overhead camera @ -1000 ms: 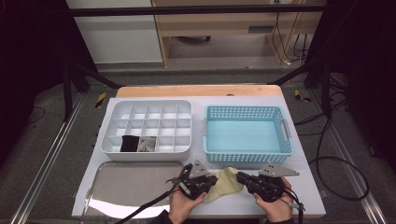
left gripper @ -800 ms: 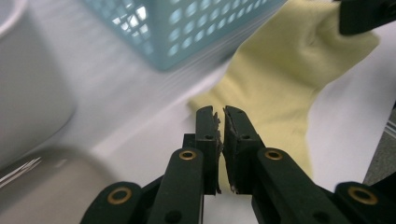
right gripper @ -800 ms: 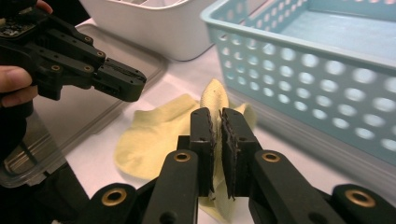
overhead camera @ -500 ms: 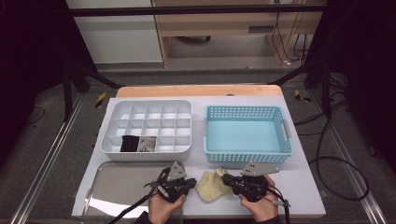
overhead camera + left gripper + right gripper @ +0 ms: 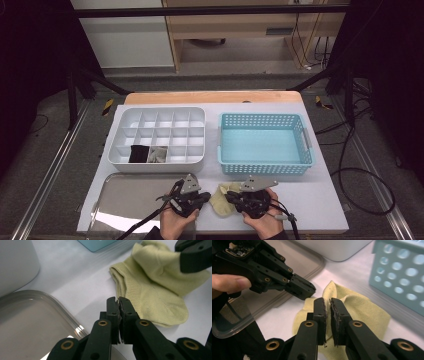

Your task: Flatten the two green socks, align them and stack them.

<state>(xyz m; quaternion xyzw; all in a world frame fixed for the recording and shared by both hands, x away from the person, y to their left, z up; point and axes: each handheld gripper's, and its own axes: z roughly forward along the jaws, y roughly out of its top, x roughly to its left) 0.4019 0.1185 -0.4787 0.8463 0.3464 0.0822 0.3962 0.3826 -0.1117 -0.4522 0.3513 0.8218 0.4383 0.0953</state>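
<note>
From above, my white divided box (image 5: 157, 135) holds dark and grey socks in two front cells; the blue basket (image 5: 264, 145) sits bare. My left gripper (image 5: 118, 300) is clenched on nothing beside the yellow sock (image 5: 150, 290). My right gripper (image 5: 327, 302) pinches its fold.

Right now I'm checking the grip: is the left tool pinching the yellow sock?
No. In the left gripper view the left tool is shut on nothing, beside the yellow sock on the table.

The left black claw (image 5: 118, 300) has its two jaws squeezed together with nothing between them. It sits above the white bench (image 5: 75, 280), near a soft yellow-green sock (image 5: 150, 292) and a shiny metal tray (image 5: 30, 315).
</note>
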